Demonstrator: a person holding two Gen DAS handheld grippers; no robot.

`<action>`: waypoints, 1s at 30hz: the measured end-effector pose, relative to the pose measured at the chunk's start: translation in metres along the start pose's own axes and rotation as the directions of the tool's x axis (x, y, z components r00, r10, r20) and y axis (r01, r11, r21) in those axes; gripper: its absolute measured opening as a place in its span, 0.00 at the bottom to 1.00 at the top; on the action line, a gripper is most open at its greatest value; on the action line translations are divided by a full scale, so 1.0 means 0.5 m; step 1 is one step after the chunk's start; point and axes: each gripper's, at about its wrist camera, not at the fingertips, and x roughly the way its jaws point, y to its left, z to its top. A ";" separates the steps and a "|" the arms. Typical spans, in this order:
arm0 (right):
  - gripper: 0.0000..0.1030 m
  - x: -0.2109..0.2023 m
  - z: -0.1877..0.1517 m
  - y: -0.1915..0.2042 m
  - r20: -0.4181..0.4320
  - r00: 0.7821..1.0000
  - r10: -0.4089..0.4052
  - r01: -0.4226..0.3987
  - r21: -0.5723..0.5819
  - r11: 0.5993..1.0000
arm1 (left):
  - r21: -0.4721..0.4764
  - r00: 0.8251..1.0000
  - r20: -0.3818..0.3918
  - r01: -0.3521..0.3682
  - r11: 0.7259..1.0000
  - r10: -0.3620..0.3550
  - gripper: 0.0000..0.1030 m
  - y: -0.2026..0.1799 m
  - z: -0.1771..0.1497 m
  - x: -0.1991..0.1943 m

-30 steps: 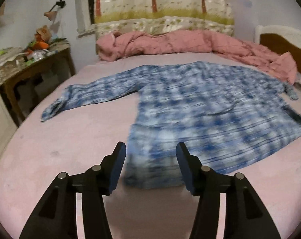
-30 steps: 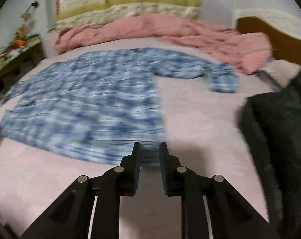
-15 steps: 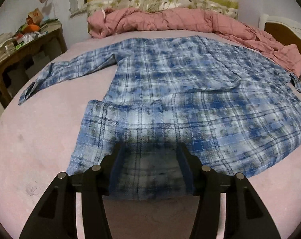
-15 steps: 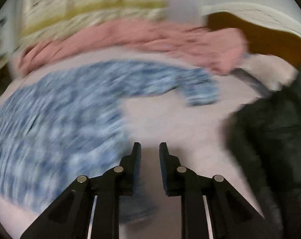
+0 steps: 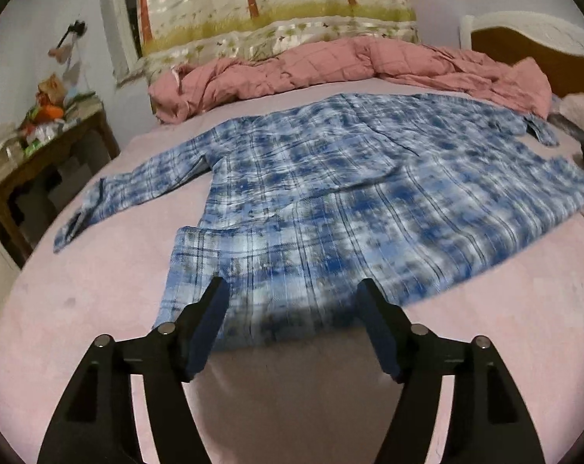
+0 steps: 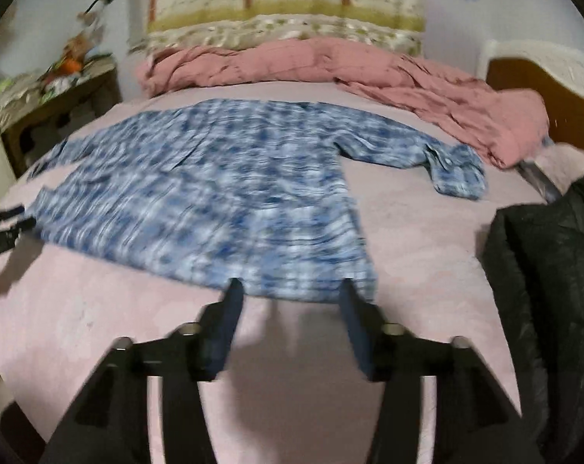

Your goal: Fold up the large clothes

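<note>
We are hovering both grippers, jaws wide and empty, at the near hem of the plaid shirt (image 5: 330, 193) lying flat on the bed (image 5: 98, 290), left gripper (image 5: 292, 328) by its folded-up corner, right gripper (image 6: 288, 324) by the opposite corner.

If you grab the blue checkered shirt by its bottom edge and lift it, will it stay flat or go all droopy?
Probably droopy. The blue checkered shirt lies limp on the bed, and one bottom corner has already flopped back on itself, so it looks soft and thin. Its long sleeve would likely dangle and drag. It seems light, too.
</note>
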 end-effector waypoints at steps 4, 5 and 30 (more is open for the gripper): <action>0.68 -0.005 -0.011 0.068 0.016 1.000 0.010 -0.008 -0.067 0.998 | 0.060 1.000 -0.001 0.004 0.998 -0.004 0.80 -0.019 -0.008 -0.013; 0.78 -0.003 -0.012 0.078 0.019 1.000 0.017 -0.016 -0.075 0.997 | 0.075 1.000 -0.011 0.007 0.997 -0.006 0.83 -0.024 -0.007 -0.011; 0.03 0.092 0.021 0.005 -0.035 0.996 -0.084 0.081 -0.073 0.994 | 0.074 0.991 -0.073 -0.107 0.992 0.112 0.03 0.068 0.011 0.049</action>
